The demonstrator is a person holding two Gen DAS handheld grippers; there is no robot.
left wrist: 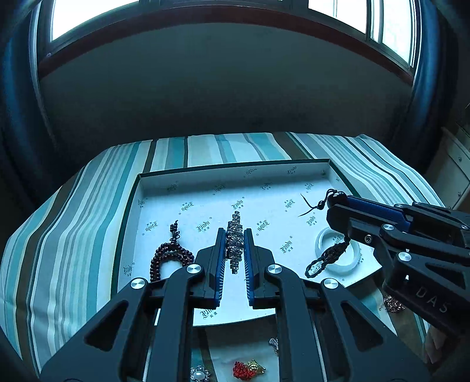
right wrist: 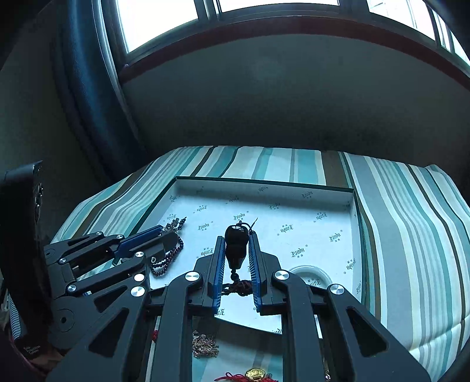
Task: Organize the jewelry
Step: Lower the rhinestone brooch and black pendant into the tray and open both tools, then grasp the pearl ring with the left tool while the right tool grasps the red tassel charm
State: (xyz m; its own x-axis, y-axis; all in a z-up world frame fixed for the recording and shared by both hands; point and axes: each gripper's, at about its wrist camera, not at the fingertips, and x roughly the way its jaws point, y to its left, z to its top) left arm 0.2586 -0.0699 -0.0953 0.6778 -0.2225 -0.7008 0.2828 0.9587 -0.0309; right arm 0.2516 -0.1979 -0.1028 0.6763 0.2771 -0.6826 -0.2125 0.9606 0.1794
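Closest in, the left gripper (left wrist: 235, 255) is pinching the rhinestone bracelet (left wrist: 235, 235) between its narrowed fingers (left wrist: 219, 264), inside the shallow white tray (left wrist: 205, 176). The right gripper (right wrist: 237, 264) is clamping a dark pendant (right wrist: 235, 245), its braided cord (left wrist: 326, 258) dangling over the white bangle (left wrist: 337, 252). Dark red beads (left wrist: 167, 258) are lying to the left. Near the bottom edges, a red-and-gold charm (left wrist: 248, 368) and a pinkish chain (right wrist: 204, 345) are showing only partly, half hidden behind gripper arms. The striped bedcover (left wrist: 73, 220) is carrying everything, below a bright window (right wrist: 158, 20).
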